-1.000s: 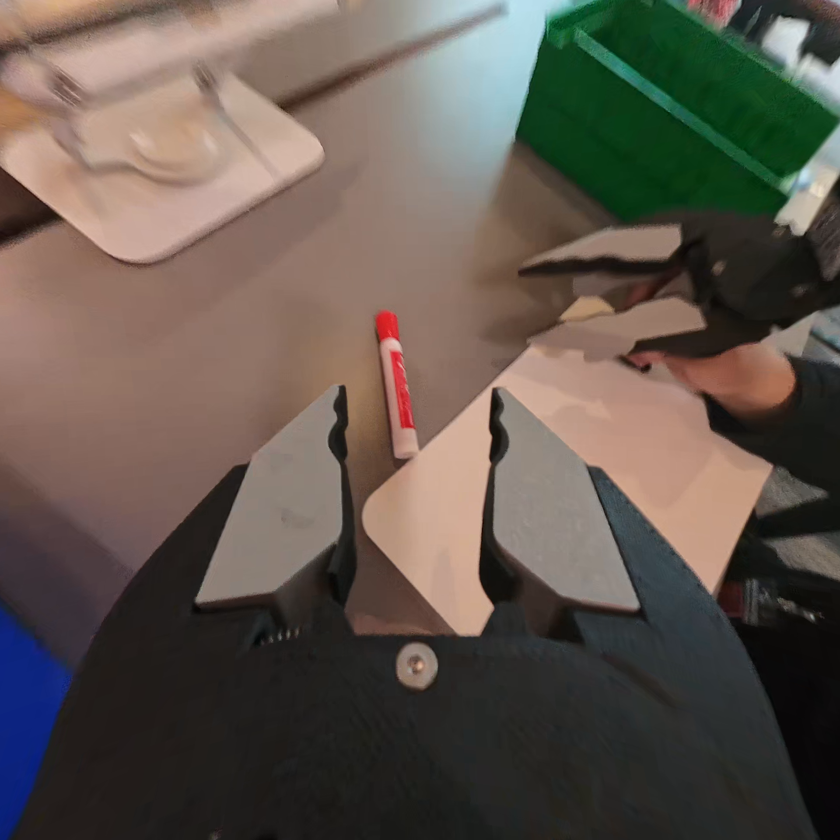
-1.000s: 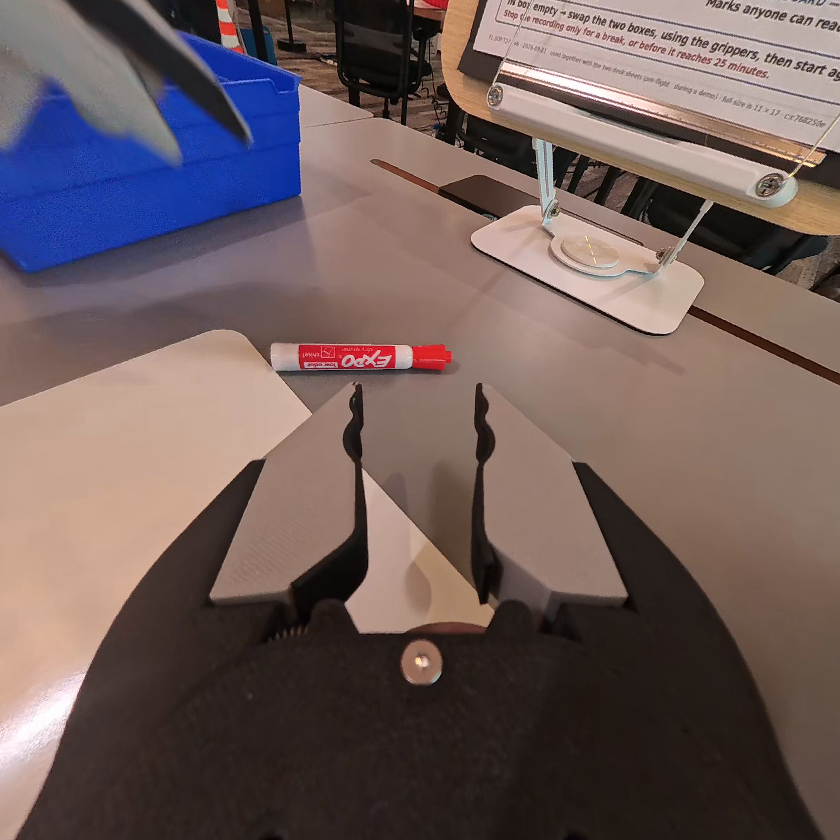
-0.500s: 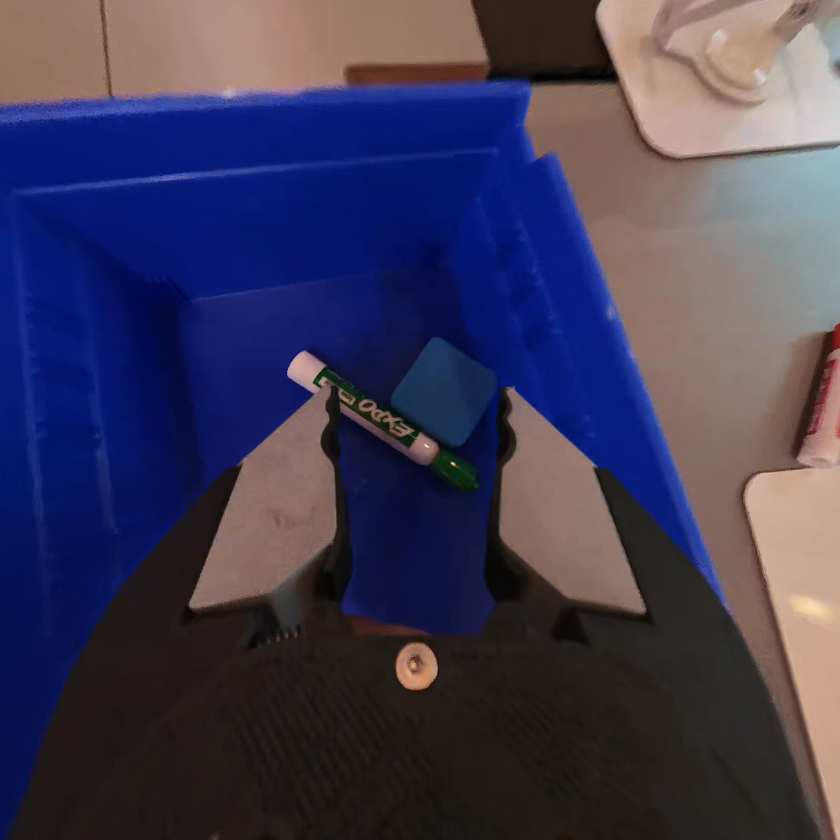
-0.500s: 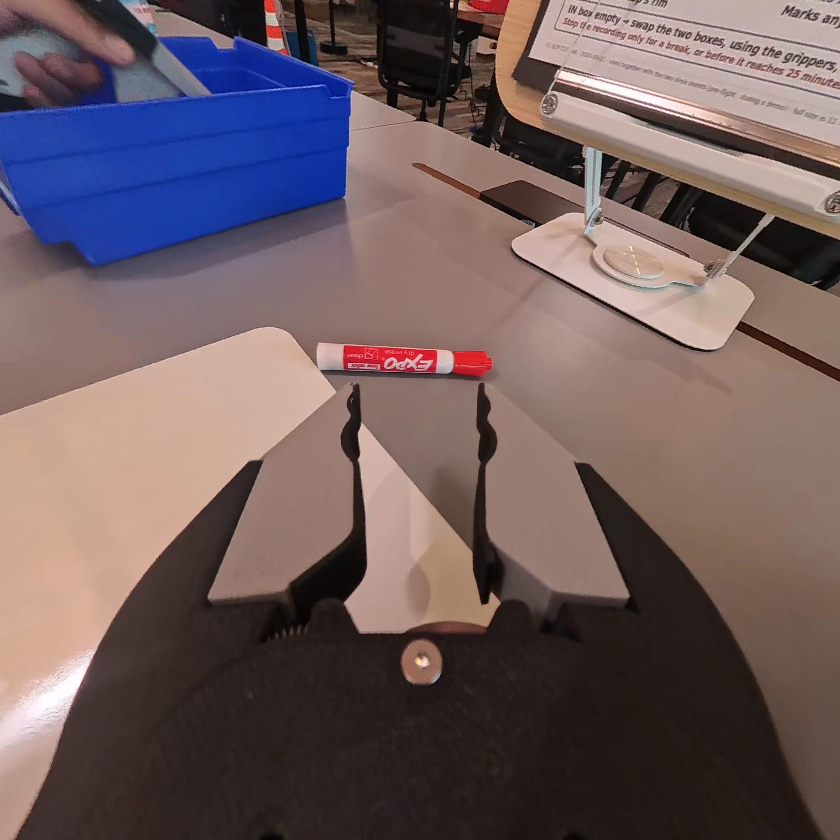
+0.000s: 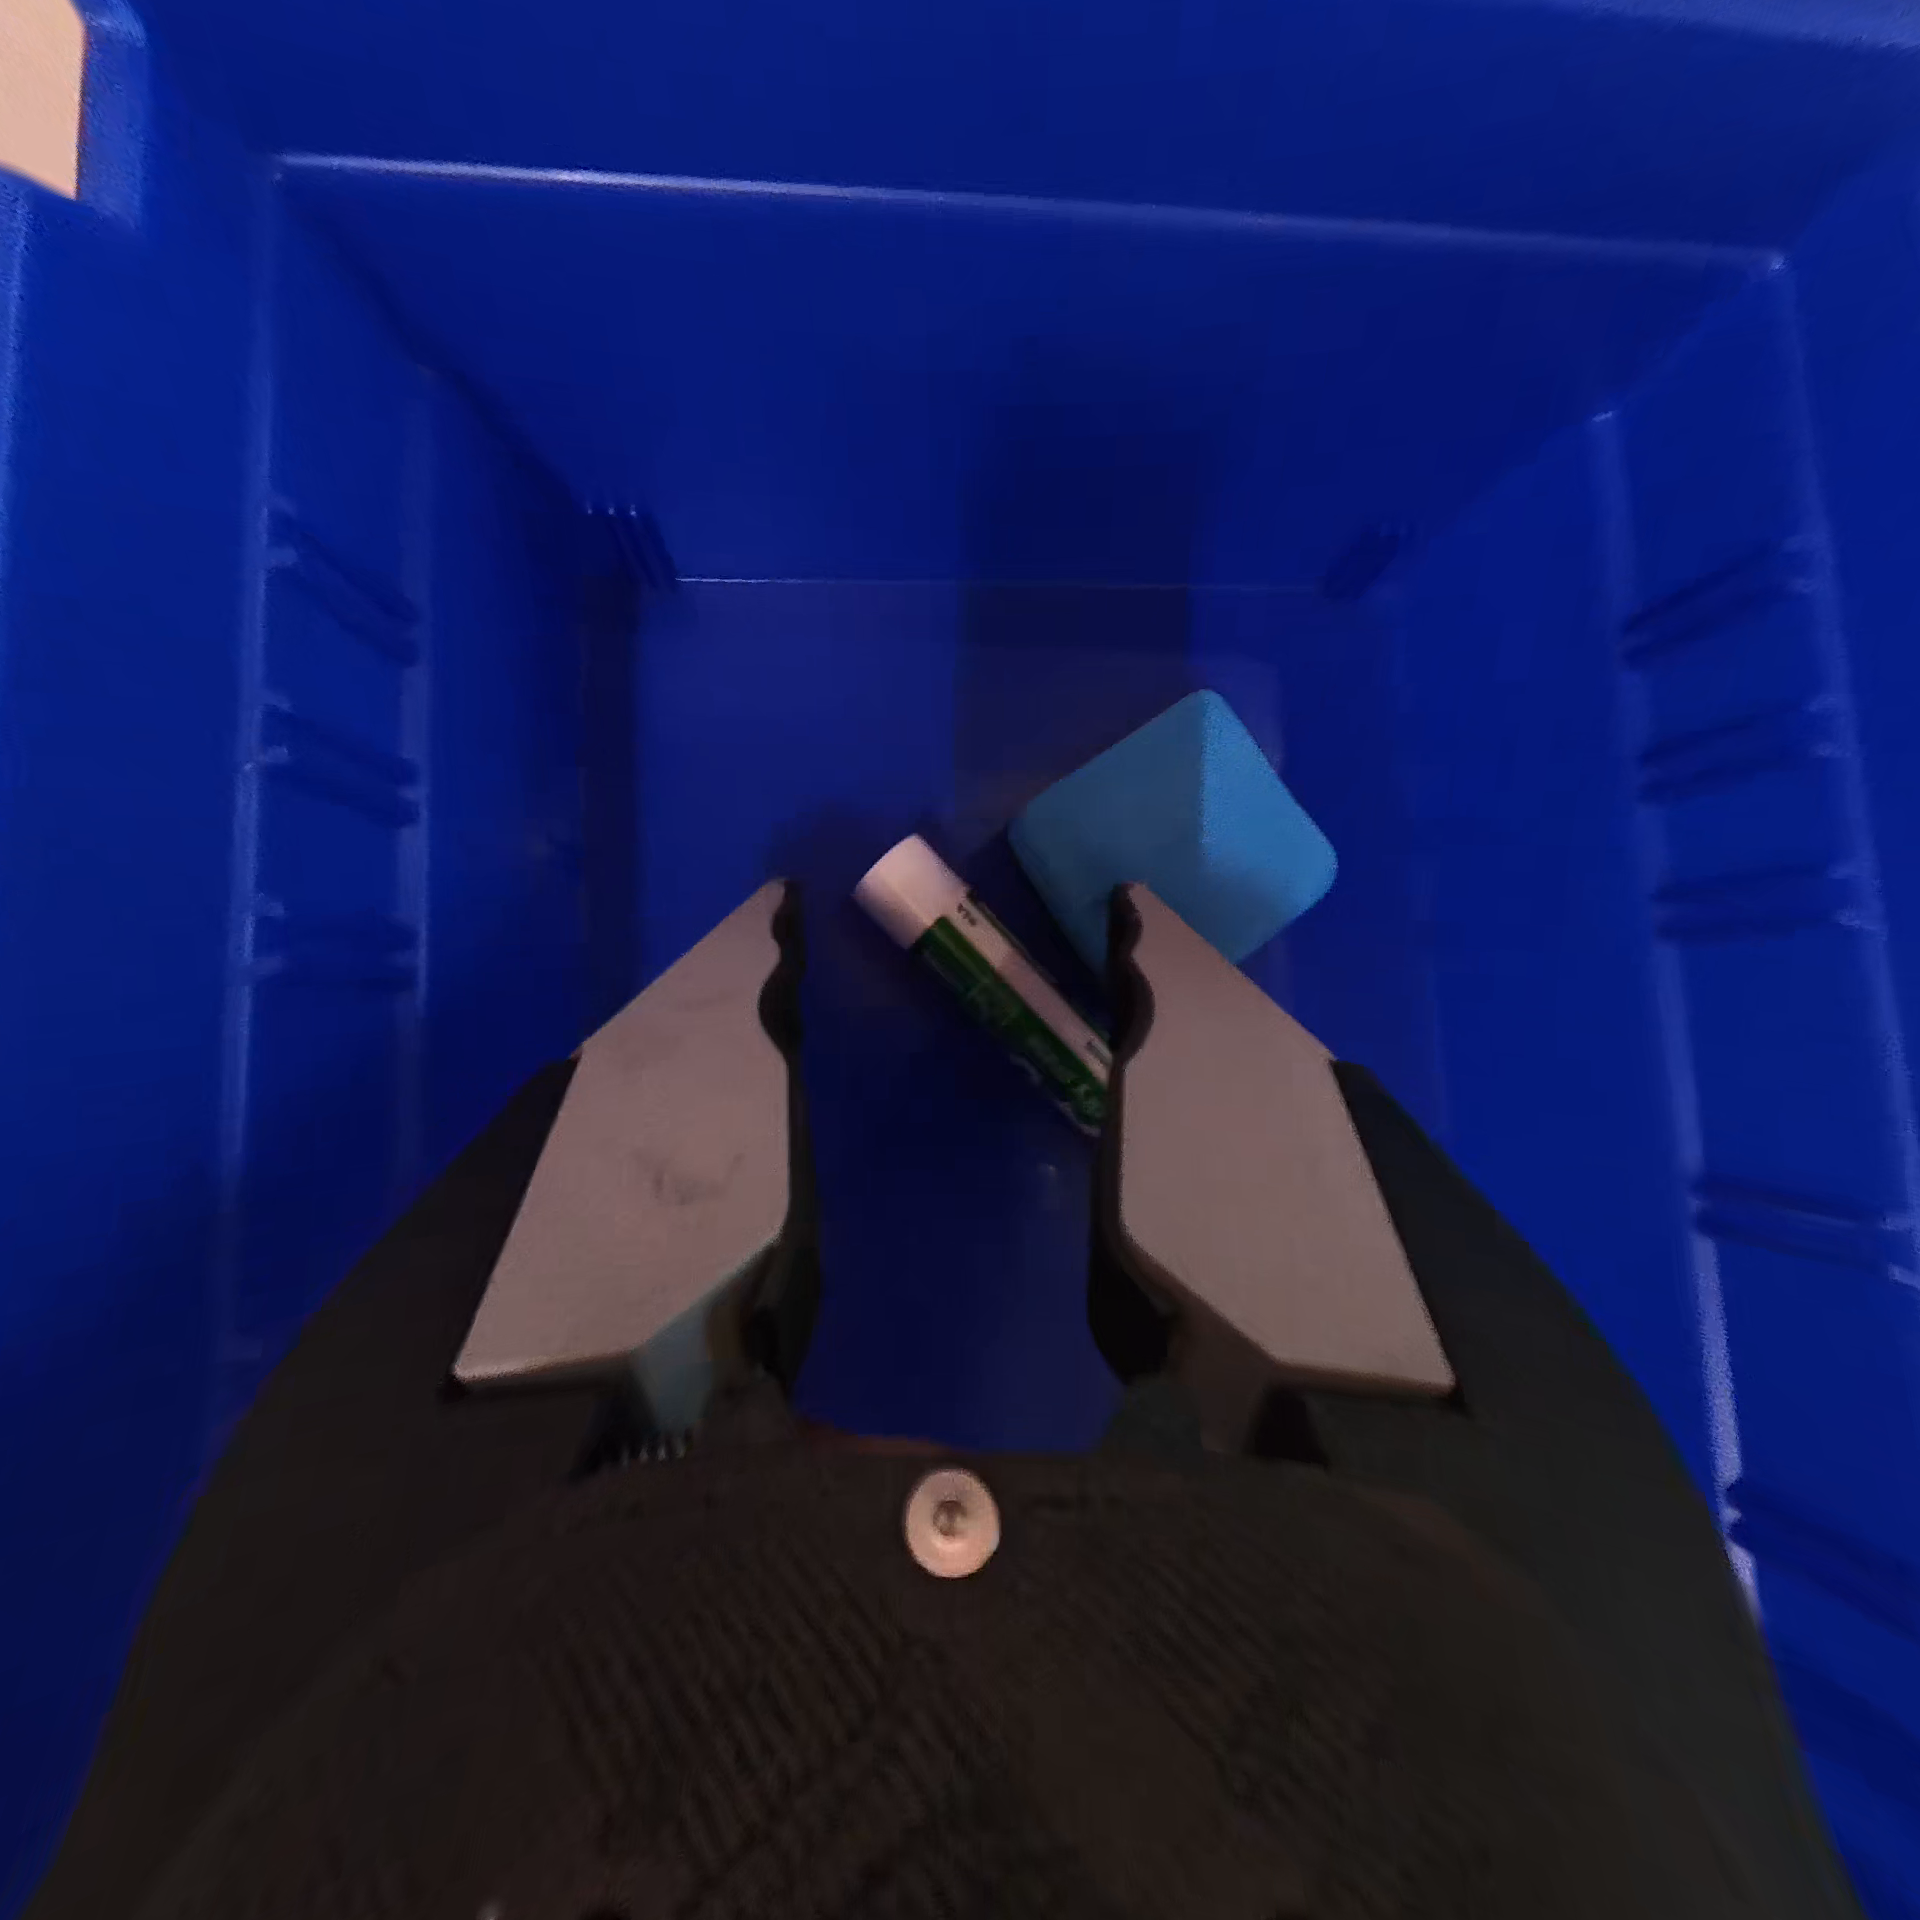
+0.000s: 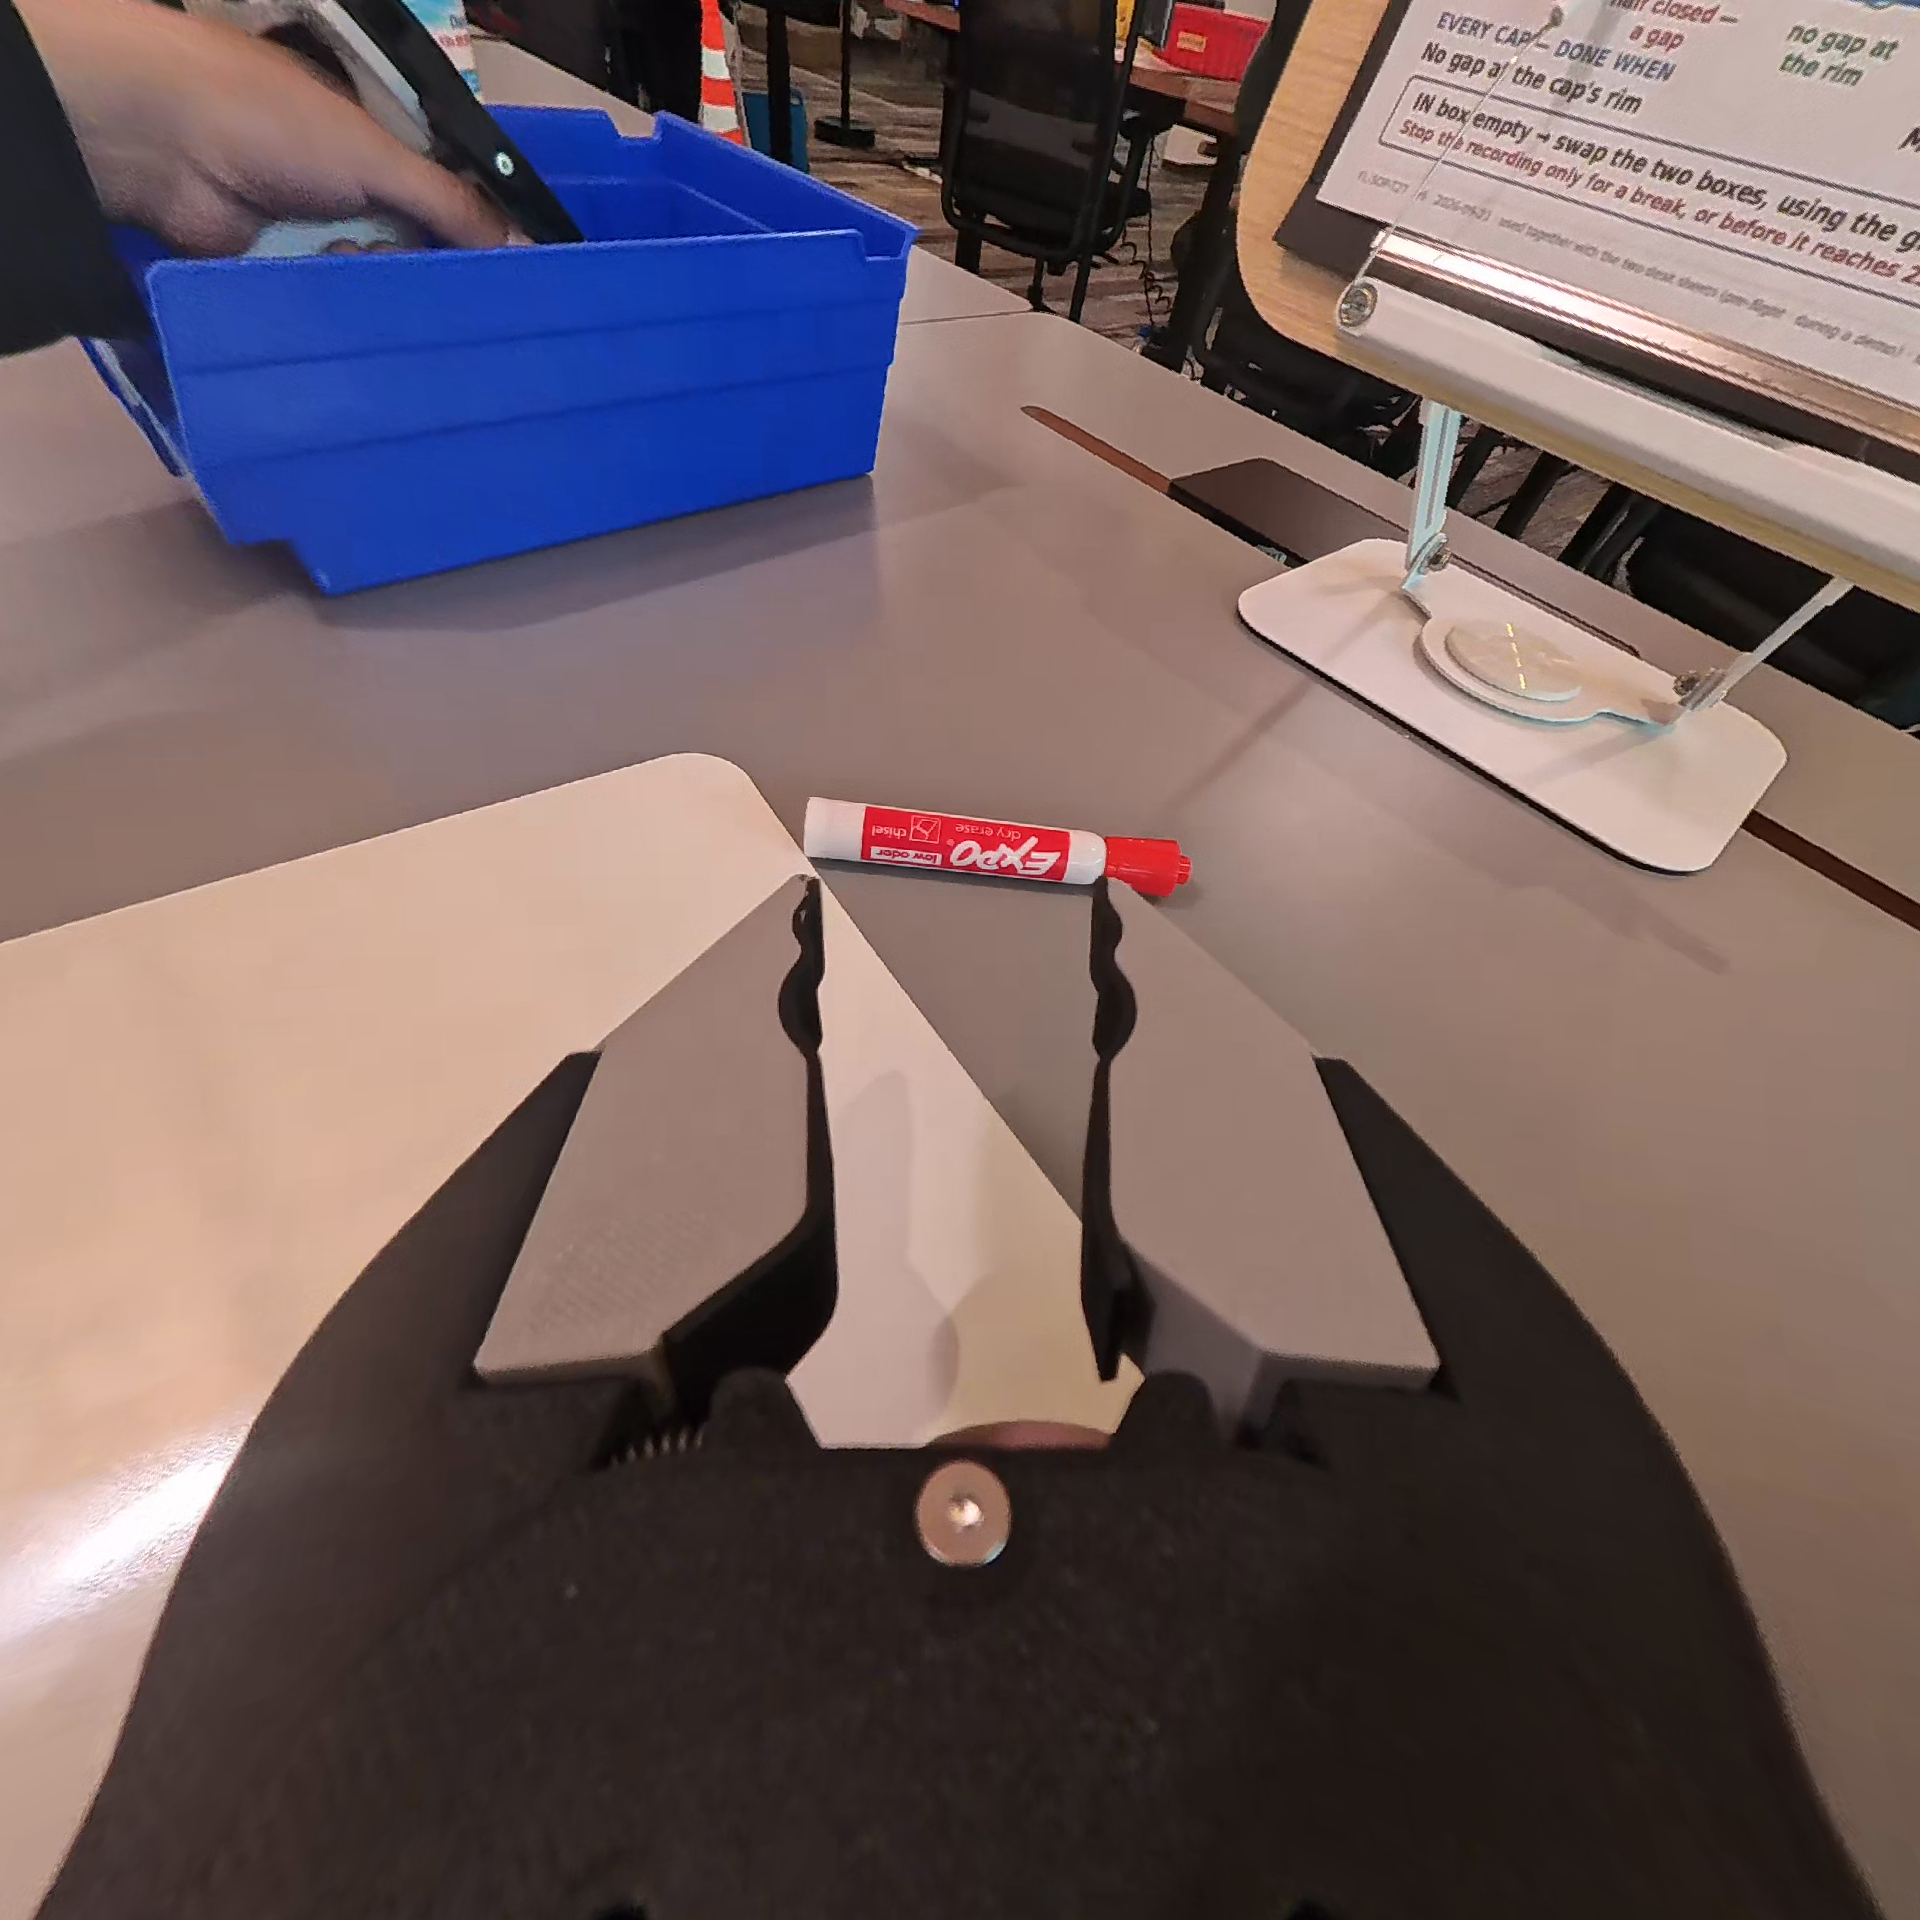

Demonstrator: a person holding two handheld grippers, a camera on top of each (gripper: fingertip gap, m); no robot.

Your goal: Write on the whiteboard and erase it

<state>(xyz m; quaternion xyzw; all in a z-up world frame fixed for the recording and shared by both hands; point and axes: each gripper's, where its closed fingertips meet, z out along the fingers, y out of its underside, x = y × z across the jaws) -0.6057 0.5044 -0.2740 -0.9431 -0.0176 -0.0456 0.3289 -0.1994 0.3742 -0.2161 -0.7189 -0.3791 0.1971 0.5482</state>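
Observation:
My left gripper point(image 5: 951, 904) is open and empty, reaching down into a blue bin point(image 5: 416, 416). On the bin floor lie a green marker point(image 5: 977, 987) and a light blue eraser block point(image 5: 1184, 821), just beyond my fingertips; the marker's lower end is hidden behind the right finger point(image 5: 1226, 1122). My right gripper point(image 6: 951, 904) is open and empty above the corner of the white whiteboard point(image 6: 312, 1039). A red marker point(image 6: 966, 847) lies on the grey table just past its fingertips, beside the board's corner. The left gripper with a hand point(image 6: 260, 135) shows in the bin point(image 6: 520, 395) at the upper left.
A white document stand point(image 6: 1507, 707) holding a printed sheet stands on the table at the right. A dark flat object point(image 6: 1278, 499) lies behind it. Chairs and an orange cone stand in the room beyond the table. Tip to tip, the grippers are about 45 centimetres apart. The red marker point(image 6: 966, 847) is closer to my right gripper, around 10 centimetres from its tips; the left tips are 35 centimetres off.
My left gripper swung from above the whiteboard and red marker over to the blue bin and lowered into it, closer to the green marker and eraser. My right gripper edged nearer the red marker.

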